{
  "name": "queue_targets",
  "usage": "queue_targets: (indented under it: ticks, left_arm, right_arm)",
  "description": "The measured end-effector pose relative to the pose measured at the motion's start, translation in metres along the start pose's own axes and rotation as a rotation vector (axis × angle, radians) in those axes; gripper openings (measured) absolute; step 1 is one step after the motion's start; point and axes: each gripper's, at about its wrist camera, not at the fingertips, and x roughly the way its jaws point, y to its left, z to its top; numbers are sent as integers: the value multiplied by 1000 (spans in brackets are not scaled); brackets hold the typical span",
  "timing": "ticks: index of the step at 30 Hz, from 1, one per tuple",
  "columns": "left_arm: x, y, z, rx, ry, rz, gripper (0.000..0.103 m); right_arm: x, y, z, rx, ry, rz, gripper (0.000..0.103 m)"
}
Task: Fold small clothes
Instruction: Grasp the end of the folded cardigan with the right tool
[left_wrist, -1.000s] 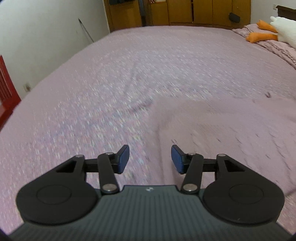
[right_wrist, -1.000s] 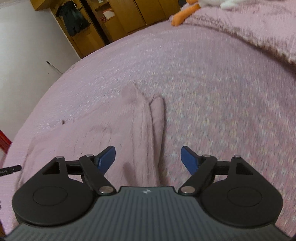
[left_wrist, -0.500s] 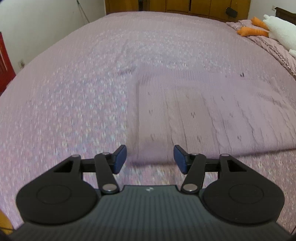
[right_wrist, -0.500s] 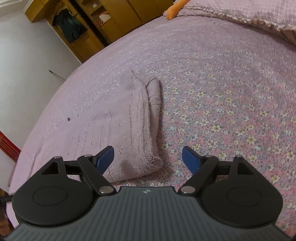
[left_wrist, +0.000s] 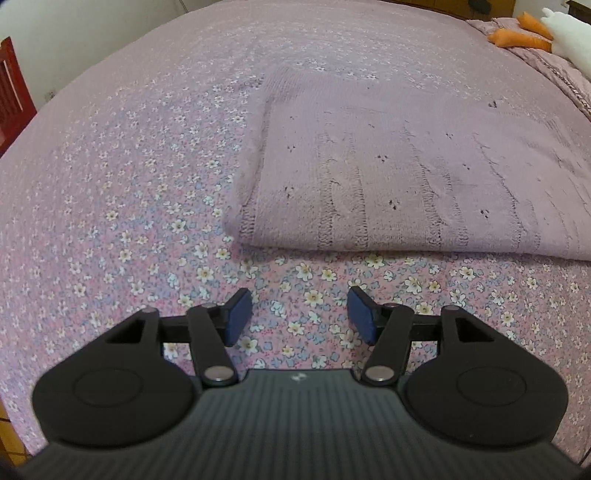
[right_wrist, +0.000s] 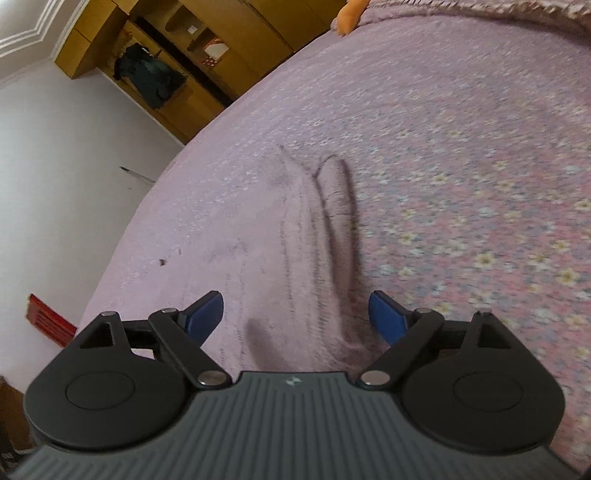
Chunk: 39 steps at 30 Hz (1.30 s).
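A mauve knitted garment (left_wrist: 388, 184) lies flat on the flowered bedspread (left_wrist: 110, 184), its near hem running across the left wrist view. My left gripper (left_wrist: 300, 317) hovers just short of that hem, open, with only bedspread between its blue pads. In the right wrist view the same garment (right_wrist: 295, 258) shows blurred, with a folded sleeve along its right edge. My right gripper (right_wrist: 296, 315) stands over the garment's near corner. Its jaws are opening wide, with the cloth below them and nothing pinched.
An orange and white plush toy (left_wrist: 532, 33) lies at the far right of the bed by a pillow. Wooden wardrobes (right_wrist: 192, 74) line the far wall. A red chair (left_wrist: 11, 88) stands by the bed's left side, next to the white wall.
The left gripper has swung toward the garment and dropped, so the hem now lies just ahead of its pads. The right gripper sank, rolled, and its jaws widened over the garment's corner.
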Motion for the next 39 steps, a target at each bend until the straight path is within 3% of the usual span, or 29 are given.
queue_targets:
  ticks: [3,6,10,11,15,20,30,39]
  left_arm:
    - [0,-2,-3,12,-5,7,60]
    - [0,-6,-7,24,-15,24,64]
    - [0,-6,-10,34,-24,28,66]
    - [0,-6,-10,34,-25,26,67]
    - [-1,-3,-10,29,-27,18,68]
    - [-3,0,-11,37,-20,14,69]
    - [-9,12,-8,34,-8,2,70]
    - [-14,27,14,34,-31,30,70]
  right_arm:
    - [11,3,3,9,20,34,86]
    - [18,7,2,3,9,16,74]
    - [28,-3,7,65,22,28,41]
    - [29,-6,8,78,26,41,39]
    - [29,-16,10,121,29,75,39]
    - [27,-19,7,162,4,93,53]
    - [35,-10,13,165,-1,51,52]
    - [38,9,32,130,-10,54,32]
